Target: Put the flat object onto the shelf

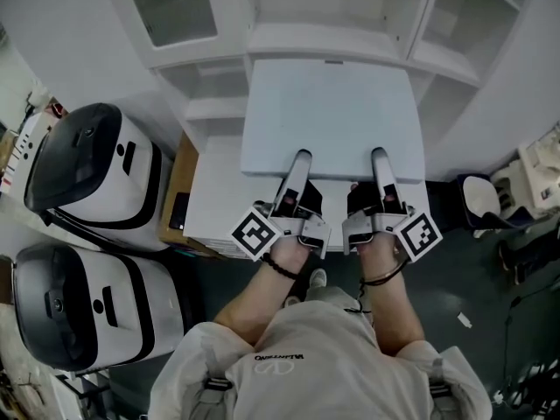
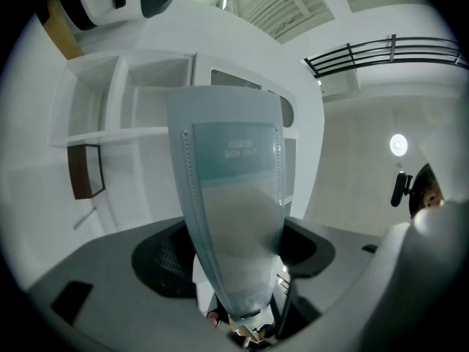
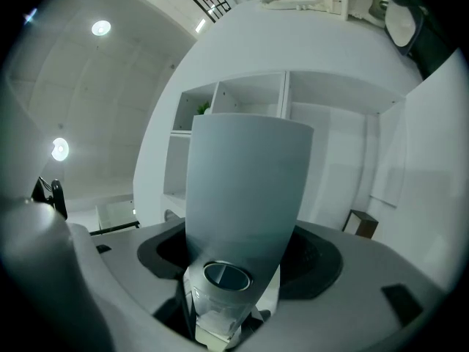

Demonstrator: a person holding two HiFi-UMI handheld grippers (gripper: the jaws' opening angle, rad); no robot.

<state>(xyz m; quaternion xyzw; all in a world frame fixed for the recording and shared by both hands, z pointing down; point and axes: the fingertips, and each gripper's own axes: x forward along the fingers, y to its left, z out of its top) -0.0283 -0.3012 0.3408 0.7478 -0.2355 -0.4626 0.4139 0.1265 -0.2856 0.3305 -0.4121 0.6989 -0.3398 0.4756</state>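
Note:
A flat pale blue-white file box [image 1: 332, 116] is held level in front of the white shelf unit [image 1: 324, 38]. Both grippers grip its near edge. The left gripper [image 1: 300, 160] and the right gripper [image 1: 379, 157] each lay a top finger over the box's surface and are shut on it. In the left gripper view the box [image 2: 231, 196] runs edge-on between the jaws toward the shelf compartments [image 2: 132, 116]. In the right gripper view the box [image 3: 245, 182] shows a round hole near the jaws, with the shelf [image 3: 242, 97] behind it.
Two white-and-black machines [image 1: 87, 173] [image 1: 79, 304] stand at the left. A brown board [image 1: 179, 191] leans beside a low white cabinet [image 1: 214, 208] under the box. A dark chair with a white seat [image 1: 481, 199] stands at the right on the dark floor.

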